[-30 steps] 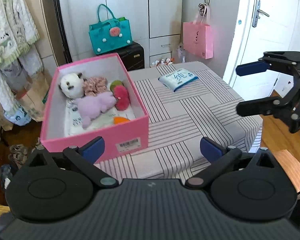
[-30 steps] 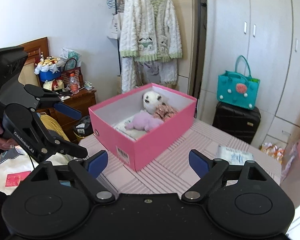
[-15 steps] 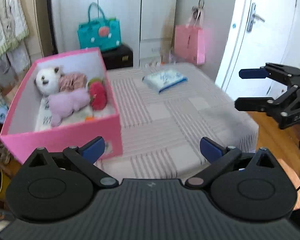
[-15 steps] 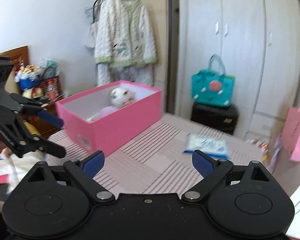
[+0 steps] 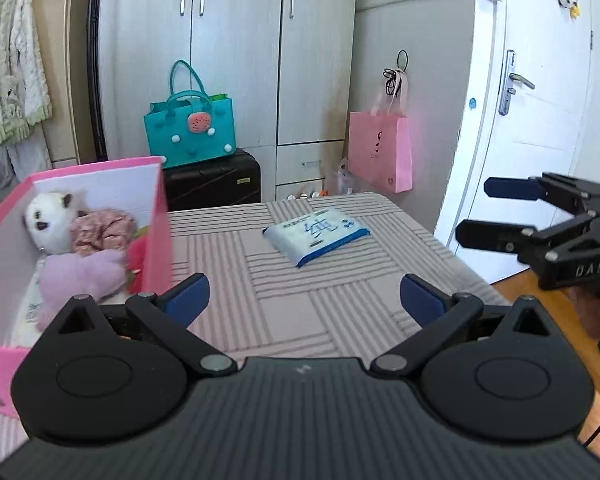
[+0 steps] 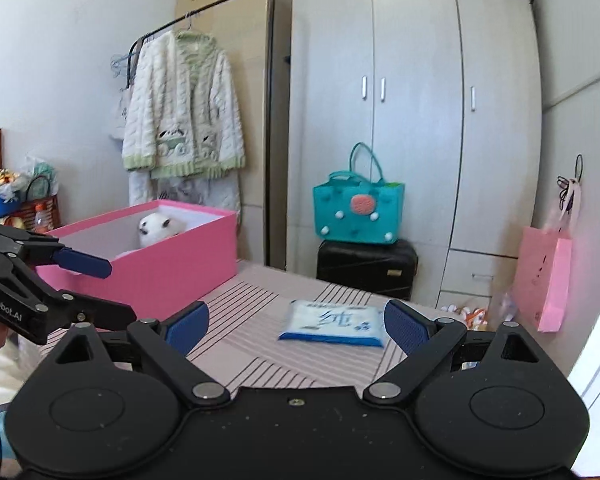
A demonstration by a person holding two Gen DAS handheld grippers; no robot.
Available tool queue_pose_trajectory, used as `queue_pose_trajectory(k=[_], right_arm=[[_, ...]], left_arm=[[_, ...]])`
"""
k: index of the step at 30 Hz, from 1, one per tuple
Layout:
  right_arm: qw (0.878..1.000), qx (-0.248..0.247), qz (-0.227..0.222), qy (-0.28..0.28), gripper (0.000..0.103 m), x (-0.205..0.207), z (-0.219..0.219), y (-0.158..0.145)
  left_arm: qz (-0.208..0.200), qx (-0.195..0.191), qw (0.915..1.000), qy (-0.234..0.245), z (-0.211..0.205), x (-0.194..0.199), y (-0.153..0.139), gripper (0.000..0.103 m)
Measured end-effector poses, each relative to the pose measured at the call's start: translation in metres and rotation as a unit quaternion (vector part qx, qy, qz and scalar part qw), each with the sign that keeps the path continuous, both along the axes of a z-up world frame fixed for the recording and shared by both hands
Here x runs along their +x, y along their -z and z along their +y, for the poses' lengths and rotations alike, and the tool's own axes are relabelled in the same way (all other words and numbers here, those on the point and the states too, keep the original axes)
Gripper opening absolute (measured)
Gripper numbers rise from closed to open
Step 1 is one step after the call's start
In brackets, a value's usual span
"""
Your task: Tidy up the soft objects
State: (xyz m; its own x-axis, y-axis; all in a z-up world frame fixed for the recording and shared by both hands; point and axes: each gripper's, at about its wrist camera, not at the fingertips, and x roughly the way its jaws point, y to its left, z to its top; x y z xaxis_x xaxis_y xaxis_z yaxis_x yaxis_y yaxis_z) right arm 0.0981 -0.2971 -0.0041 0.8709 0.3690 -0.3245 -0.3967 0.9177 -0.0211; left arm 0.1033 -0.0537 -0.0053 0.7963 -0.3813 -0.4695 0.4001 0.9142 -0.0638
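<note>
A pink box (image 5: pixel 158 216) stands on the left of the striped table (image 5: pixel 284 312). It holds a white plush (image 5: pixel 46 216), a pink scrunched cloth (image 5: pixel 102 228), a purple plush (image 5: pixel 80 280) and a red toy (image 5: pixel 140 258). A blue-white tissue pack (image 5: pixel 316 234) lies on the table's far middle; it also shows in the right wrist view (image 6: pixel 334 322). My left gripper (image 5: pixel 304 302) is open and empty at the near edge. My right gripper (image 6: pixel 296 326) is open and empty, facing the pack. The box (image 6: pixel 160 256) shows left there.
A teal bag (image 5: pixel 190 130) sits on a black suitcase (image 5: pixel 214 180) before the grey wardrobe (image 5: pixel 236 48). A pink paper bag (image 5: pixel 380 154) hangs on the wall by a white door (image 5: pixel 536 112). A cardigan (image 6: pixel 182 108) hangs on a rack.
Both grippers have dropped lower and turned right, toward the tissue pack. The box has slid to the left edge of both views. Both stay open and empty.
</note>
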Motion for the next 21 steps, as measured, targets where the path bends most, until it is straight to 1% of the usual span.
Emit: queue_pose_trajectory(k=[3,6,8,10,12,14,15,18,21], right_arm=[[1.000,0.009,-0.016,0.011,0.097,0.013,-0.010,0.006],[0.999,0.005,-0.022,0.029,0.097,0.031,-0.016,0.011],[0.999,0.013,-0.018,0.034,0.097,0.043,-0.023,0.014],[0.998,0.042,-0.003,0.041,0.097,0.055,-0.033,0.017],[0.995,0.074,0.023,0.055,0.097,0.070,-0.043,0.022],[0.993,0.090,0.049,0.065,0.097,0.087,-0.051,0.028],[0.992,0.092,0.055,0.067,0.097,0.093,-0.052,0.031],[0.993,0.084,0.053,0.065,0.097,0.111,-0.052,0.038],[0.991,0.090,0.076,0.054,0.095,0.130,-0.054,0.045]], left_arm=[[-0.006,-0.004,0.9999,0.008,-0.020,0.012,-0.004,0.103],[-0.024,-0.015,0.9996,0.009,-0.039,0.022,-0.005,0.103],[-0.023,-0.019,0.9996,0.005,-0.048,0.033,-0.002,0.103],[-0.018,-0.020,0.9996,-0.003,-0.055,0.044,0.003,0.103],[-0.015,-0.030,0.9992,-0.022,-0.059,0.054,0.008,0.103],[-0.016,-0.038,0.9985,-0.036,-0.061,0.061,0.013,0.103],[-0.012,-0.040,0.9983,-0.040,-0.062,0.066,0.016,0.103],[0.001,-0.046,0.9977,-0.050,-0.064,0.083,0.023,0.103],[0.011,-0.042,0.9974,-0.057,-0.070,0.100,0.031,0.103]])
